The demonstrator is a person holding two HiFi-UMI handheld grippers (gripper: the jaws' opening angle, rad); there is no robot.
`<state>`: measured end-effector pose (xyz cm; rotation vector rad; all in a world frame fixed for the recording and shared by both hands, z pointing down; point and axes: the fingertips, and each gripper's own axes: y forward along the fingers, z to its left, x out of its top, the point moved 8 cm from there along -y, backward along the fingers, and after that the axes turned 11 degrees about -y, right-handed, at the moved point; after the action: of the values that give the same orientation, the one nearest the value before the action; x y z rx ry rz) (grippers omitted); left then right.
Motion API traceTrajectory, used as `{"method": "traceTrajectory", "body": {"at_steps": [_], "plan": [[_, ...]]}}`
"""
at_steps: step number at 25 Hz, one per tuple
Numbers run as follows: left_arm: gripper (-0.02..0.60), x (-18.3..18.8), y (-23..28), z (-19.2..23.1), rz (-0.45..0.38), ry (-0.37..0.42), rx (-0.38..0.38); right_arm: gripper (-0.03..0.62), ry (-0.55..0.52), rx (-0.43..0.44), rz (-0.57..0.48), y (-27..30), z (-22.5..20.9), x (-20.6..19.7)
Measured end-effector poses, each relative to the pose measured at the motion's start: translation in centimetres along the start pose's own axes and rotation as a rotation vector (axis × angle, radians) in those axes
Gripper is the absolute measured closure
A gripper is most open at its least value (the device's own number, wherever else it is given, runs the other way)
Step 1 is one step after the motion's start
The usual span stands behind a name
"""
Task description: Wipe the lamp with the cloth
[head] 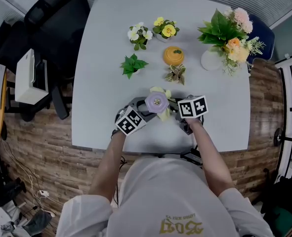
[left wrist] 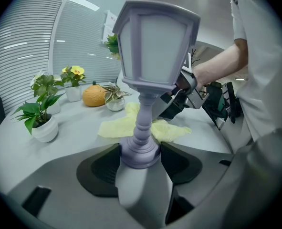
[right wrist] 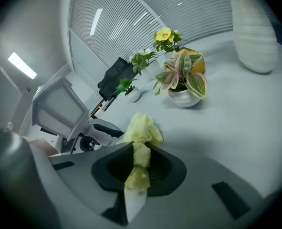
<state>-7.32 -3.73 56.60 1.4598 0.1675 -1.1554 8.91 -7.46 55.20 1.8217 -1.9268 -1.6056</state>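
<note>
Head view: near the near edge of the pale grey table (head: 101, 58), the left gripper (head: 142, 110) is seen on the left. In the left gripper view, its jaws are pressed against the round base of the lilac lantern-shaped lamp (left wrist: 155, 46), which is held upright between them. Just beyond the lamp, the crumpled pale yellow cloth (left wrist: 117, 127) is spread on the table. To the right, one bunched end of the cloth is pinched between the jaws of the right gripper (right wrist: 140, 163), as is shown in the right gripper view. Farther off on the table, a small green leafy plant (head: 132, 64), an orange pumpkin-shaped pot (head: 173, 56) and a flower bouquet in a white vase (head: 229, 33) are set out.
</note>
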Motion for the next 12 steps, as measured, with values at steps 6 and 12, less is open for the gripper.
{"method": "traceTrajectory", "body": {"at_steps": [6,12], "plan": [[0.313,-0.1,0.1,0.0,0.008,0.000,0.003,0.531,0.016,0.017,0.021,-0.5,0.3,-1.3],[0.311,0.1,-0.1,-0.2,-0.008,0.003,0.006,0.531,0.007,0.088,0.048,-0.9,1.3,-2.3]]}}
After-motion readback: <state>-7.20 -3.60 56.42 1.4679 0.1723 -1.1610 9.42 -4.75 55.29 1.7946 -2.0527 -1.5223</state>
